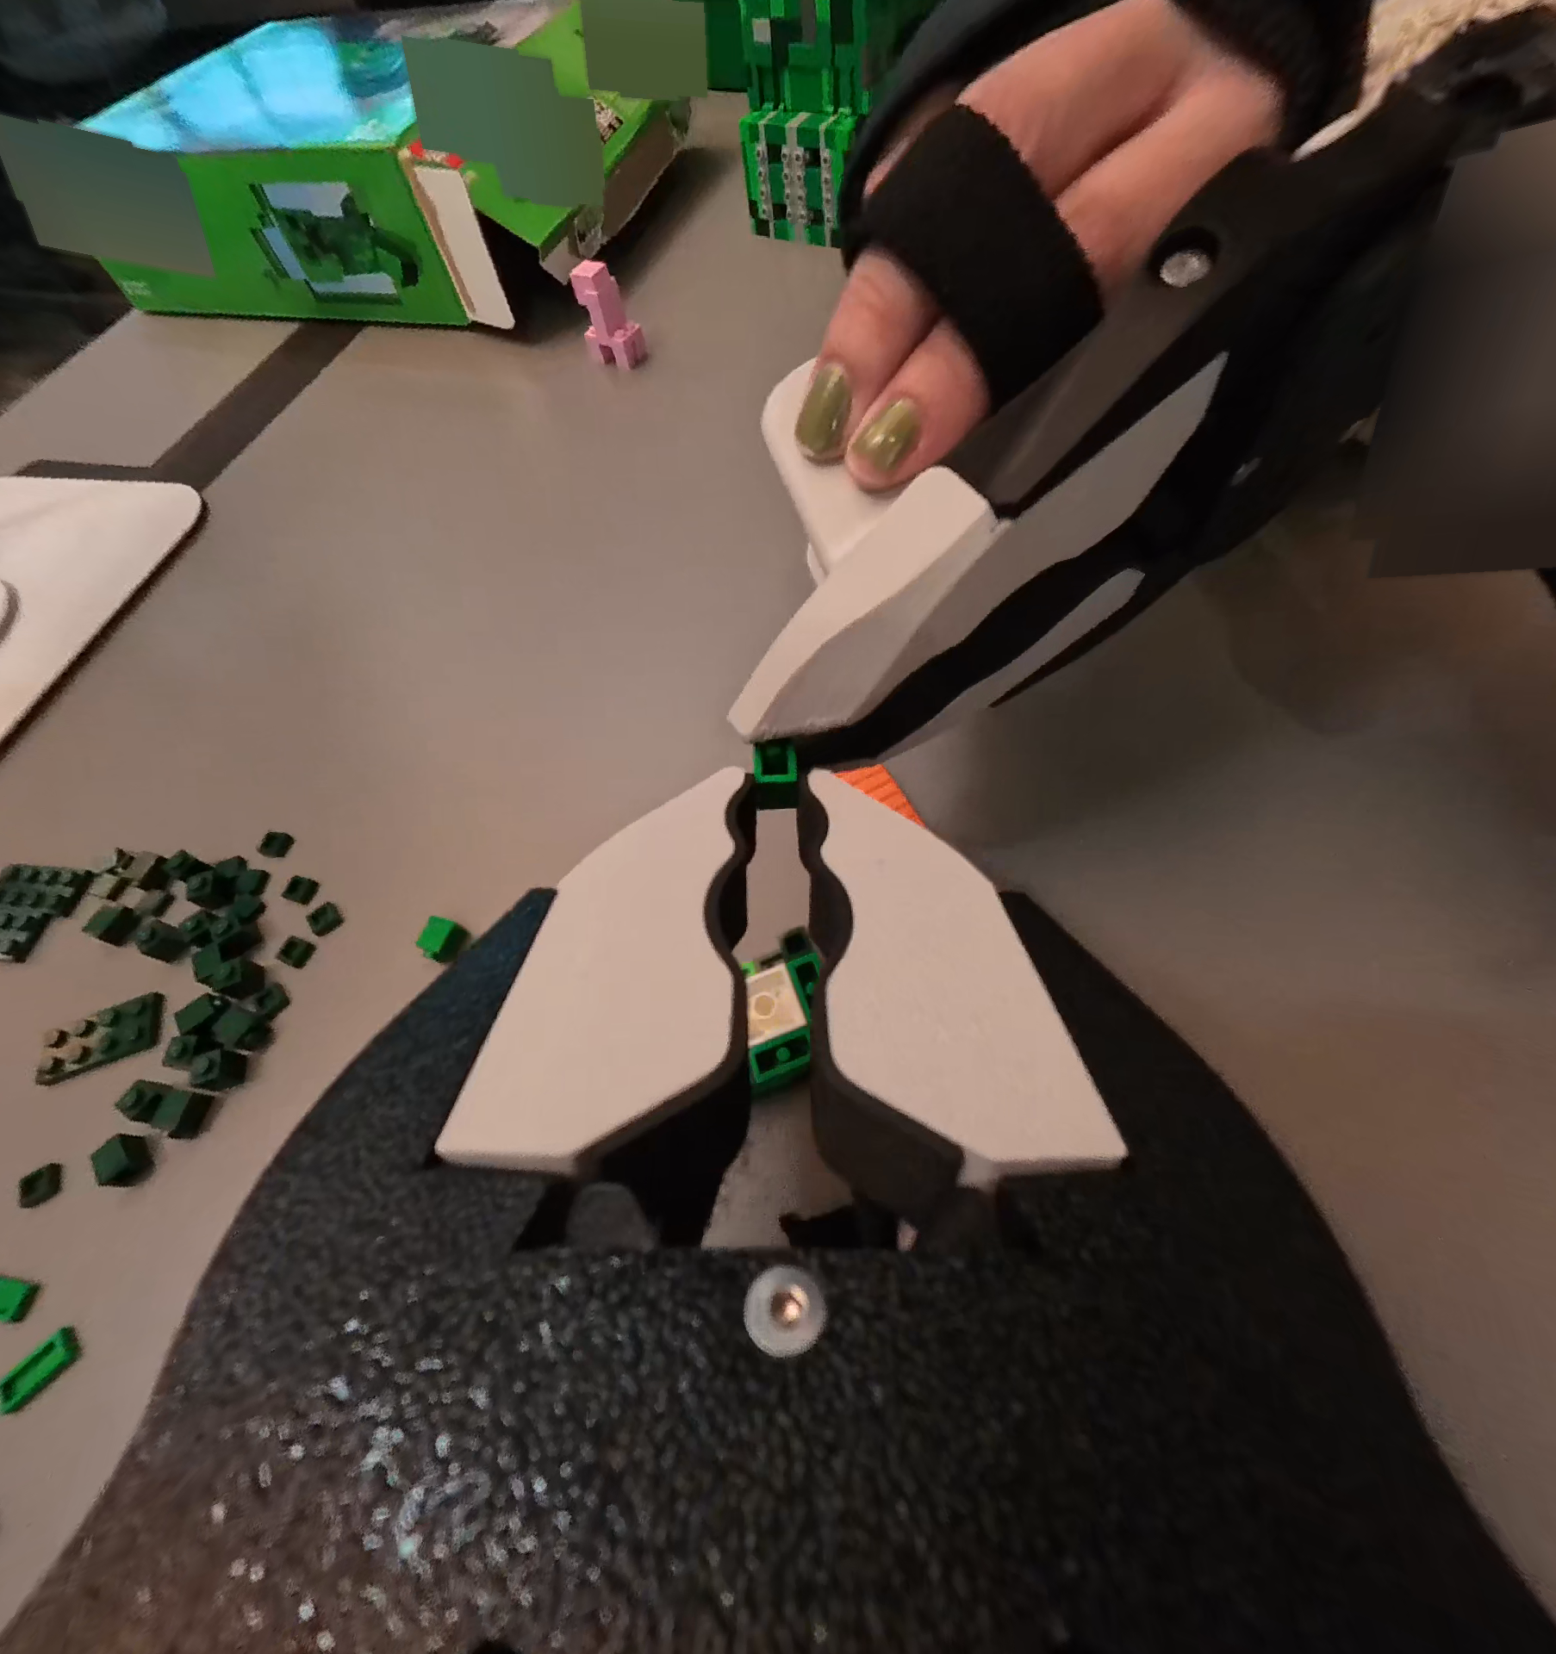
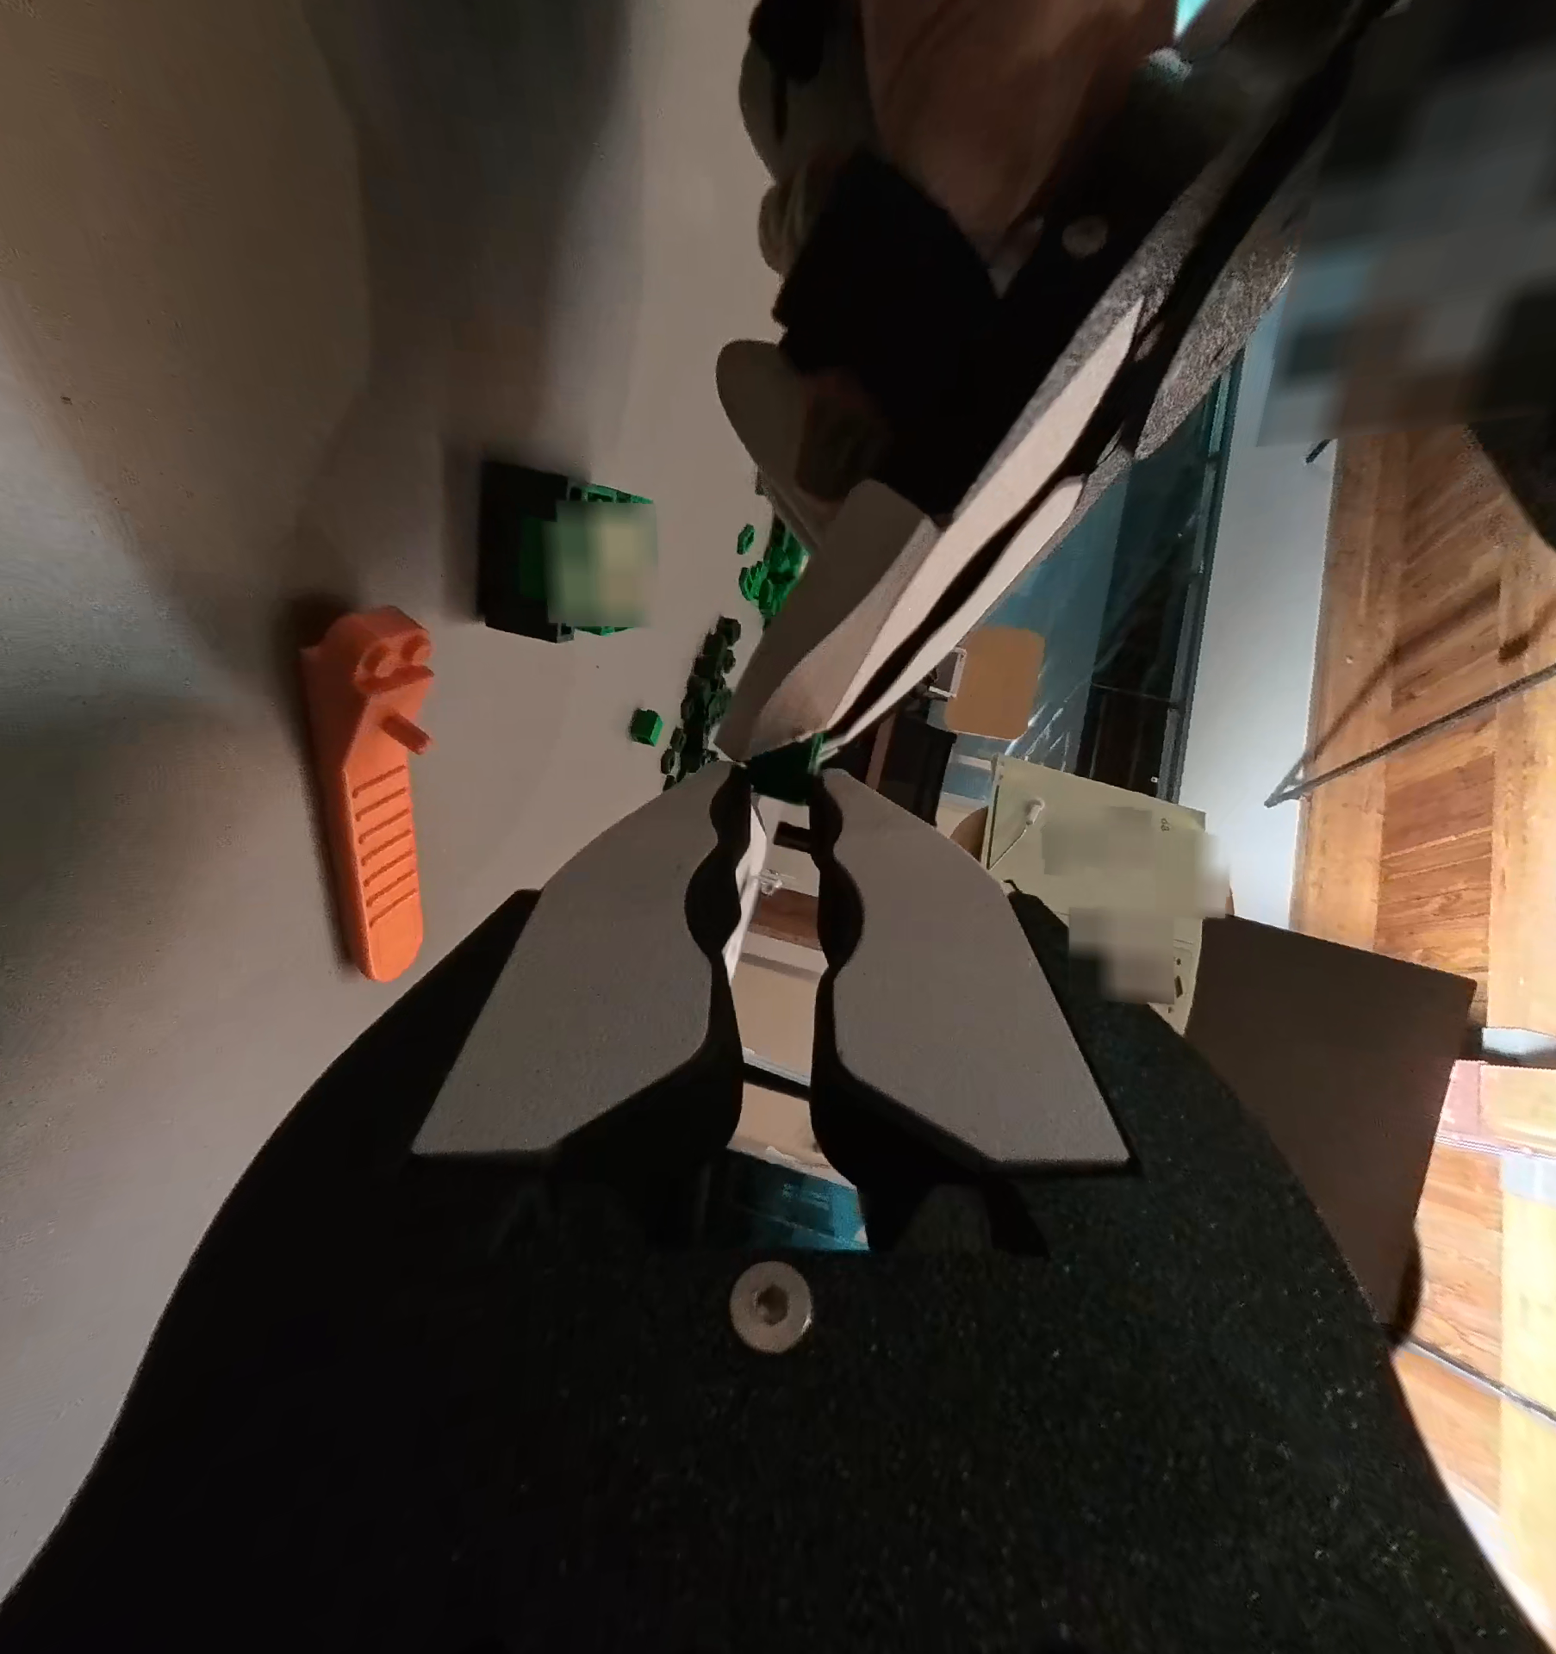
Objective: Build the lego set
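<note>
Green, small and studded, the lego piece point(image 1: 775, 777) sits pinched between the tips of the left gripper point(image 1: 775, 792), above the grey table point(image 1: 488, 582). The right gripper point(image 1: 779, 736) meets it from above, tips also closed on it. Only the left wrist view shows the loose dark green bricks point(image 1: 175, 967), pink figure point(image 1: 609, 313) and green box point(image 1: 309, 233). Only the right wrist view shows the whole orange brick separator point(image 2: 372, 805).

A grey table point(image 1: 506, 573) stands over a wooden plank floor point(image 2: 1428, 805), dimly lit.
</note>
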`<state>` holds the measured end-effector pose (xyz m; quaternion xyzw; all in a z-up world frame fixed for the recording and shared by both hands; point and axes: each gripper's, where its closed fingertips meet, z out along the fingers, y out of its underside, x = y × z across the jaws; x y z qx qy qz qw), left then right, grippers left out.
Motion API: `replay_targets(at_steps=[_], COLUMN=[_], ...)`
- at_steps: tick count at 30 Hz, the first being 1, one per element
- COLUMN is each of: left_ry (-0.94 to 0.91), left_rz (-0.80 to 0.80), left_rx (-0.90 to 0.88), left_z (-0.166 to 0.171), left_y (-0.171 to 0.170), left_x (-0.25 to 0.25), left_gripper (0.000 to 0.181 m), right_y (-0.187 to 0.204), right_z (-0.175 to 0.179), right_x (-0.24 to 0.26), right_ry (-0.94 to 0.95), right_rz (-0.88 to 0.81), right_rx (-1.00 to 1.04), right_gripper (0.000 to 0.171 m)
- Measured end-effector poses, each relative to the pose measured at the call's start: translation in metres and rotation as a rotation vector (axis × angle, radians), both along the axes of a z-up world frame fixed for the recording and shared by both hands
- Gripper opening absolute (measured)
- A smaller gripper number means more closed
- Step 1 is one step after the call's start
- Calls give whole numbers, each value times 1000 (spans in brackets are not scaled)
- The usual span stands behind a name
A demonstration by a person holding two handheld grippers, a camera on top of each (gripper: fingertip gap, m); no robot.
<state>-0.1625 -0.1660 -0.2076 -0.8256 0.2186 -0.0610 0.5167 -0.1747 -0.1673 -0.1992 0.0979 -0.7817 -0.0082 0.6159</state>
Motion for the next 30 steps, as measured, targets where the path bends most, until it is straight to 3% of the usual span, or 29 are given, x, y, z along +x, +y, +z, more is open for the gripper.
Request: replay_targets(at_steps=[4,7,11,16,30], left_ry=[25,100,228,321,295], left_rz=[-45,-59,-76,-102,-145], left_rx=[21,-13,-64,-96,-107], left_z=[3,-5,-17,-27,-29], left_y=[-3,-6,-8,-8,-11], left_x=[3,-1,-1,6,13], left_gripper=[7,7,7,7,7], right_y=[-3,-3,-5,-15,-15], right_z=[3,-2,-2,-9,-27], right_x=[6,18,27,27,26], right_ry=[-42,-281,-579,-747,-830], right_rz=[25,5,-89,-174,-200], right_rx=[-135,-440,-728,-781,-741], right_gripper=[12,25,19,16,8])
